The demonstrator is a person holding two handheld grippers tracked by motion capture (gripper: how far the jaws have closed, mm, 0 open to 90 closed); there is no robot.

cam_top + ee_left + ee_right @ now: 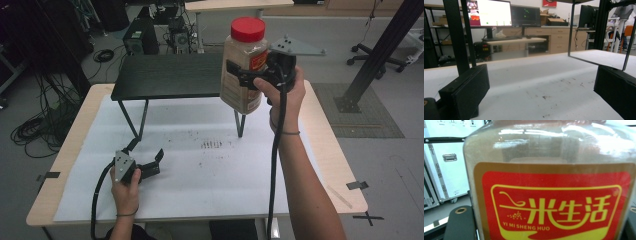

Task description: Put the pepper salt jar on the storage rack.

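A clear plastic jar (243, 67) with a red lid and a red label, full of a brownish powder, hangs in the air above the right end of the small black shelf (167, 76). My right gripper (239, 74) is shut on the jar's middle, held up by a hand. Up close in the right gripper view, the jar (554, 180) shows its red and yellow label. My left gripper (152, 161) rests on the white sheet at the front left, open, with nothing between its fingers (466, 92).
The black shelf stands on thin legs (142, 120) at the back of the wooden table (325, 150). A white sheet (210, 170) covers the tabletop and bears dark specks near its middle. Cables, computers and a black post stand on the floor beyond.
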